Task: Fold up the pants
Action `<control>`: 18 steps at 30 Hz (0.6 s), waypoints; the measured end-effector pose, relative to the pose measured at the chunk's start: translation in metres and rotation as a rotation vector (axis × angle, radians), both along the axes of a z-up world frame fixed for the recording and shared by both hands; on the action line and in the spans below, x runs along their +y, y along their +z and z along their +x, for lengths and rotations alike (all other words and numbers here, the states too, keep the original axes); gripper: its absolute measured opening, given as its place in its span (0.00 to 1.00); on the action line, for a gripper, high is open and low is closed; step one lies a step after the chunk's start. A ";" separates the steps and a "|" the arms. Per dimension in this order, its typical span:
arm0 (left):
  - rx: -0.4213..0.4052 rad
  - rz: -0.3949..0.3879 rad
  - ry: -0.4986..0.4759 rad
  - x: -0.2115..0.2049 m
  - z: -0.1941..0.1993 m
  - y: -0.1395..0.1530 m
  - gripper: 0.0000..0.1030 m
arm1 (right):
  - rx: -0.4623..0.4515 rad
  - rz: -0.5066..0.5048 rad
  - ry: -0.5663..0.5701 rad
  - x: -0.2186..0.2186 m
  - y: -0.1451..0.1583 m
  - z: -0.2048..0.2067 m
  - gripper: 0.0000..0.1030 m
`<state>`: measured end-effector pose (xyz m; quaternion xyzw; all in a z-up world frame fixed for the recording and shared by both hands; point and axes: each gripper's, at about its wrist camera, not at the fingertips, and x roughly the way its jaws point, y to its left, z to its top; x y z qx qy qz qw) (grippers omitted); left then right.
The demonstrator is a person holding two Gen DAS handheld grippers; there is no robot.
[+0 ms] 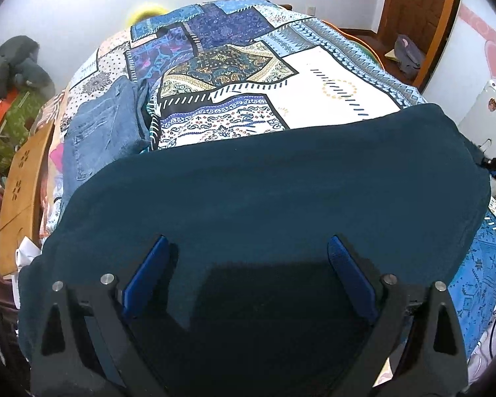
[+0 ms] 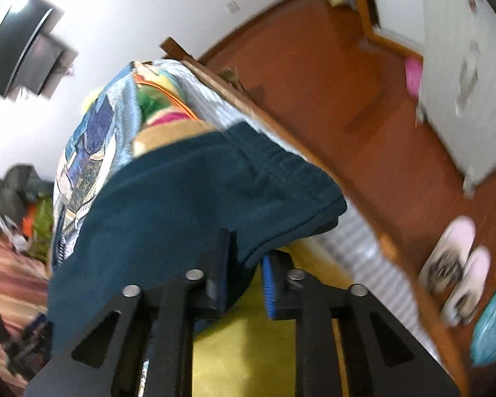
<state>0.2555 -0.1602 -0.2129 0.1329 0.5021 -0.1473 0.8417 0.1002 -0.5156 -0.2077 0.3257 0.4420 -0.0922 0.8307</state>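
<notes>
While the dark teal pants (image 1: 264, 182) lie spread across the patterned bed (image 1: 330, 76), the left hand-held gripper (image 1: 248, 258) hovers with jaws apart; the right hand-held gripper (image 2: 244, 264) pinches their waistband edge, presumably for folding.

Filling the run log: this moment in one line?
stage: gripping | left gripper: open over teal pants | right gripper: jaws around pants edge | bed: patchwork quilt

Folded jeans (image 1: 99, 132) on patchwork bedspread (image 1: 330, 82) (slippers (image 2: 456, 264) on floor).
</notes>
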 end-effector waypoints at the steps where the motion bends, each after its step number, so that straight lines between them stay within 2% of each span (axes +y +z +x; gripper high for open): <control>1: -0.003 -0.003 0.001 0.000 -0.001 0.001 0.95 | -0.016 -0.022 0.006 0.000 0.007 0.000 0.10; 5: -0.031 -0.024 0.009 0.002 -0.004 0.014 0.95 | -0.098 -0.101 0.034 0.007 0.040 0.001 0.09; 10: -0.086 -0.040 0.017 0.009 -0.010 0.034 0.95 | -0.242 -0.180 0.122 0.036 0.096 0.012 0.09; 15: -0.131 -0.077 0.046 0.026 -0.016 0.053 0.95 | -0.384 -0.224 0.252 0.079 0.146 0.028 0.09; 18: -0.150 -0.095 0.068 0.038 -0.018 0.061 0.95 | -0.444 -0.217 0.330 0.110 0.162 0.040 0.09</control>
